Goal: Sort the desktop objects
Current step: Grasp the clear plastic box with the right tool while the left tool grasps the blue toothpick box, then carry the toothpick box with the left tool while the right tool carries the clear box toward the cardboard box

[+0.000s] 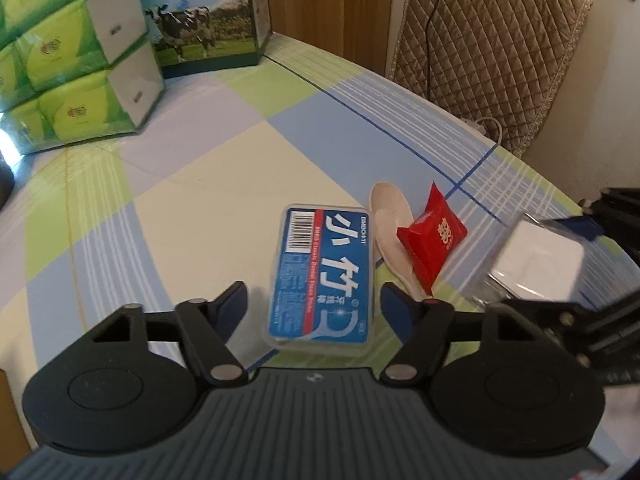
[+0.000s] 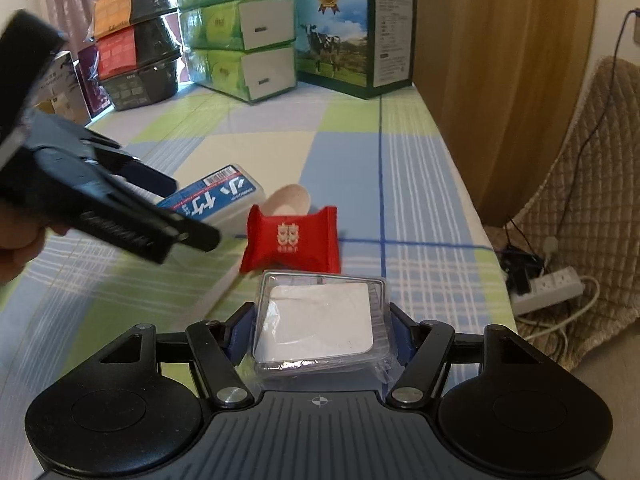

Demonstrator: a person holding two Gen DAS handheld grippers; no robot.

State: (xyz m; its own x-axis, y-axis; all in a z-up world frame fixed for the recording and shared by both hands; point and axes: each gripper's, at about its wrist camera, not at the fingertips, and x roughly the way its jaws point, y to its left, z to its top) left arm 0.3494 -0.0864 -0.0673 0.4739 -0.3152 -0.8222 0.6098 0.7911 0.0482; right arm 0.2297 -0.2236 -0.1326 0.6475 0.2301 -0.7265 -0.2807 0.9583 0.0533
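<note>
— Starting at the left: stacked green tissue packs (image 1: 76, 52) standing at the far end of the tabletop (image 1: 192, 184), just beside a carton with a cow picture (image 1: 200, 16). In the right wrist view, dark bowl-shaped tubs (image 2: 138, 40) piling up further left, by the curtain.

— And the left tool (image 1: 314, 304)?

— Gaping wide, gripping nothing. Straddling the near half of the blue dental floss box (image 1: 322, 276), both blue pads apart from its long sides. Box lying flat on the tabletop, barcode end pointing away.

— Moving right of the box?

— White spoon (image 1: 390, 216) lying just beside it, bowl end away, handle running under a red candy packet (image 1: 434, 236). Packet leaning on the spoon, puffed, white emblem showing.

— Further right?

— Right tool (image 2: 320, 328) closing on a clear plastic package with a white square inside (image 2: 320, 320), pads pressing both its sides. Package sitting just in front of the red packet, whether lifted or resting on the tabletop not being possible to tell.

— Beyond the edge?

— Quilted brown cover (image 1: 492, 52) hanging at the right, a power strip (image 2: 548, 288) lying on the floor.
</note>
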